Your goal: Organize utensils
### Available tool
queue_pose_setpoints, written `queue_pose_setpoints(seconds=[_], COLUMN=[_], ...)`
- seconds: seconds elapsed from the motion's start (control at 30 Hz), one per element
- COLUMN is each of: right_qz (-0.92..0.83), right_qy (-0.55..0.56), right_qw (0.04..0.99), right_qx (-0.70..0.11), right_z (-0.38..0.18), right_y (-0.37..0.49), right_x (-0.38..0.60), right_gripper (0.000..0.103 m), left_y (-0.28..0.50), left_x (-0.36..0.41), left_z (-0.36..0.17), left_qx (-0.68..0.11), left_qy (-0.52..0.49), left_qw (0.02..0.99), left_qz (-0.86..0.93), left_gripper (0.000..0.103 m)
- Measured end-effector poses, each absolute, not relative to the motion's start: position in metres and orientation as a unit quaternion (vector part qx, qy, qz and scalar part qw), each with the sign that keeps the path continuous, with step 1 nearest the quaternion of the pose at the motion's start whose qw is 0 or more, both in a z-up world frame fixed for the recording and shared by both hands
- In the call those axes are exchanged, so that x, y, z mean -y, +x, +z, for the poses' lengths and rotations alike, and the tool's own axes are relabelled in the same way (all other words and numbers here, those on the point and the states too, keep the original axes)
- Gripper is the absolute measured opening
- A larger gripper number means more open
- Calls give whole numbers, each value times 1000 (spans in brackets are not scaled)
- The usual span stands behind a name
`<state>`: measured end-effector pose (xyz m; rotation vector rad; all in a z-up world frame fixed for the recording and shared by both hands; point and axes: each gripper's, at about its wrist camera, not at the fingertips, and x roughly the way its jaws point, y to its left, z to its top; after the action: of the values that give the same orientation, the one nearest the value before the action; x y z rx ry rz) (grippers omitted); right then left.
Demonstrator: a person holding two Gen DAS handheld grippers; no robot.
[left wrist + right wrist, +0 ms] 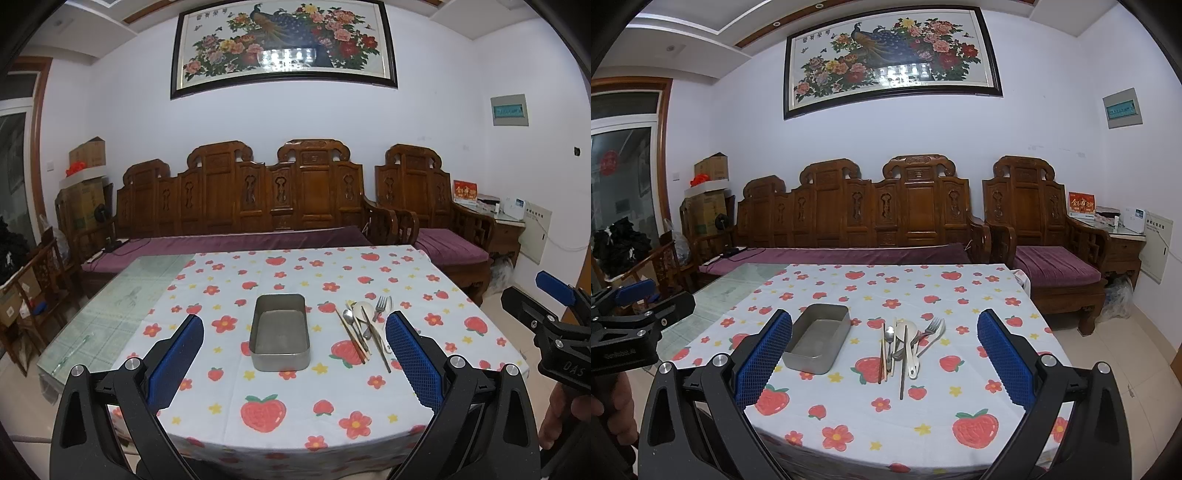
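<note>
I hold both grippers back from the near edge of the table (221, 424), above the strawberry cloth, so that I can see the whole layout before reaching in. My left gripper (294, 363) has its blue pads spread wide with nothing between them, and my right gripper (884, 363) is likewise spread wide and empty; I judge that nothing has been sorted yet.

The metal tin (280, 332) sits near the middle of the cloth, open side up and bare inside, which suits it as the place for the cutlery to go. Just to the right of the tin lies the pile of utensils (905, 345): brown chopsticks (881, 356), a metal spoon (889, 334), a white ladle-shaped spoon (909, 332) and a fork (932, 328), overlapping one another with handles mostly toward me.

Because the pile lies right of the tin, my right gripper looks best placed to pick from it. The crossed handles may drag neighbours along.
</note>
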<state>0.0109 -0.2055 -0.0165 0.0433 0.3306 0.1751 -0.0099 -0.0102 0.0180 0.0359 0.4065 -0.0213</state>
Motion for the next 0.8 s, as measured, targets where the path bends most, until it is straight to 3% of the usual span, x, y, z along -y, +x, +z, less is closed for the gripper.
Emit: queue_pose_setpoints(seconds=[0.8], right_qz=[87], right_qy=[22], right_qw=[983], right_qx=[-163], right_z=[-18], right_y=[11], right_x=[207], right_gripper=[100], left_y=[-10], left_x=[12], left_z=[18], left_qx=[-201], left_qy=[19], left_qw=[979], left_qz=[-11], left_gripper=[95])
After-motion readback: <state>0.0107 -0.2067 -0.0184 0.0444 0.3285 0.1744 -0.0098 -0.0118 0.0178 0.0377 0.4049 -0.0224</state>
